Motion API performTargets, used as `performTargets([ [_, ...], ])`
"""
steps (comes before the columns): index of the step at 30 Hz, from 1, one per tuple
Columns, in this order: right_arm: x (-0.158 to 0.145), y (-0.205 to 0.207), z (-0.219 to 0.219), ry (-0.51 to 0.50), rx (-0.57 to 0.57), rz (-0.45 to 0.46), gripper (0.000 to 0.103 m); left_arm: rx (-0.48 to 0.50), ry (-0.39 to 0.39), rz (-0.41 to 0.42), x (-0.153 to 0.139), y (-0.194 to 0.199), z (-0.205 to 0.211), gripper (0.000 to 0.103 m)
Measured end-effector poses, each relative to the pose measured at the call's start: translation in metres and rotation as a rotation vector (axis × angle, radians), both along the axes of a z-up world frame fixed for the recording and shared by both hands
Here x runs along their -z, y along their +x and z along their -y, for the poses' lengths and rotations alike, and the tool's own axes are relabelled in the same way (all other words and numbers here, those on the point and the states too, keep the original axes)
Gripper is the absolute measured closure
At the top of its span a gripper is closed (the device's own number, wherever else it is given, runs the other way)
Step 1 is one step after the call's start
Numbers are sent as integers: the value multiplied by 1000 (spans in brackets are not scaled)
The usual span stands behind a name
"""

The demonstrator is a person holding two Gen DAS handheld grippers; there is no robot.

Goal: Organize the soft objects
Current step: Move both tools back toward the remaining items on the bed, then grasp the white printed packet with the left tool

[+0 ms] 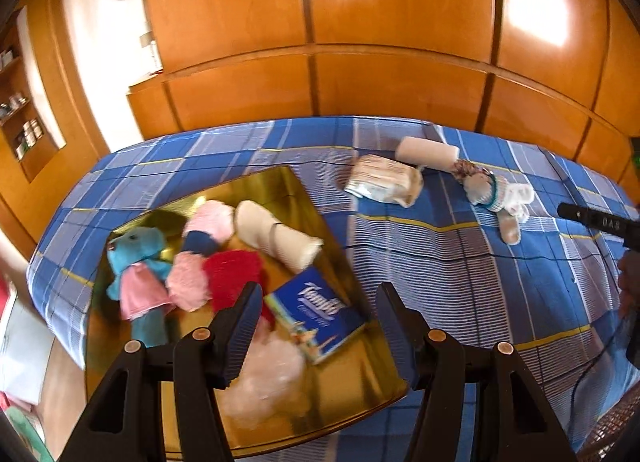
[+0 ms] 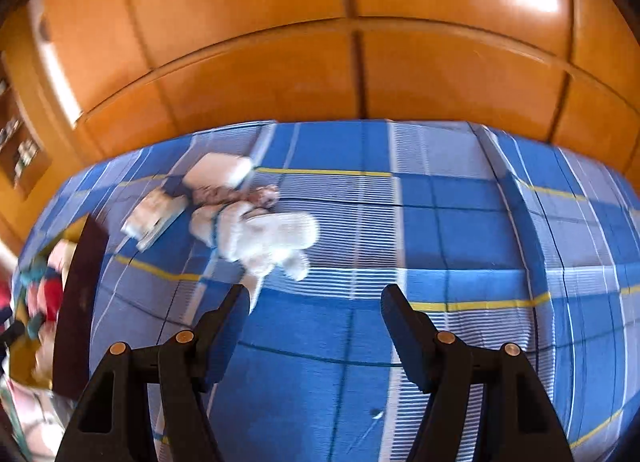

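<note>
My left gripper (image 1: 316,326) hangs over the near edge of the gold tray (image 1: 288,189) with its jaws apart and nothing between them. My right gripper (image 2: 314,326) has its jaws apart too, empty above the blue plaid bed (image 2: 460,229).

On the tray, near the bed's left edge, I count one teal plush bear (image 1: 138,262), two pink fluffy pieces (image 1: 212,217), one red fluffy piece (image 1: 236,278), one cream cloth roll (image 1: 276,238), one blue tissue pack (image 1: 320,314) and one pale fluffy clump (image 1: 268,378) at the tray's near edge.

Toward the bed's far edge lie four more: one white roll (image 1: 428,151), one wrapped tissue pack (image 1: 384,179), one patterned scrunchie (image 1: 466,169) and one white plush toy (image 2: 260,238), close together
</note>
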State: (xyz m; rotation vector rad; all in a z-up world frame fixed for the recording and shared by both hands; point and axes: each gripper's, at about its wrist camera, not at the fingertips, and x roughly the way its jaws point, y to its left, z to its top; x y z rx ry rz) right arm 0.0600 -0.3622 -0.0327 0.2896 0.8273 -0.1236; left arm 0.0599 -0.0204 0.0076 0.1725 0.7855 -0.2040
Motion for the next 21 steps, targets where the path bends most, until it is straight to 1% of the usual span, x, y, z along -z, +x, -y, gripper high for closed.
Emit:
performTargets([
  [5, 1, -1, 16, 51, 63, -8, 34, 44, -5, -36, 6, 10, 25, 43],
  [15, 5, -2, 29, 95, 127, -36, 34, 100, -30, -120, 16, 42, 70, 43],
  [18, 4, -1, 28, 102, 121, -39, 34, 90, -57, -169, 21, 59, 75, 43],
  [19, 4, -1, 27, 101, 118, -39, 34, 73, -81, -202, 24, 68, 75, 43],
  [21, 4, 0, 26, 98, 108, -39, 34, 52, -99, -225, 25, 80, 76, 43],
])
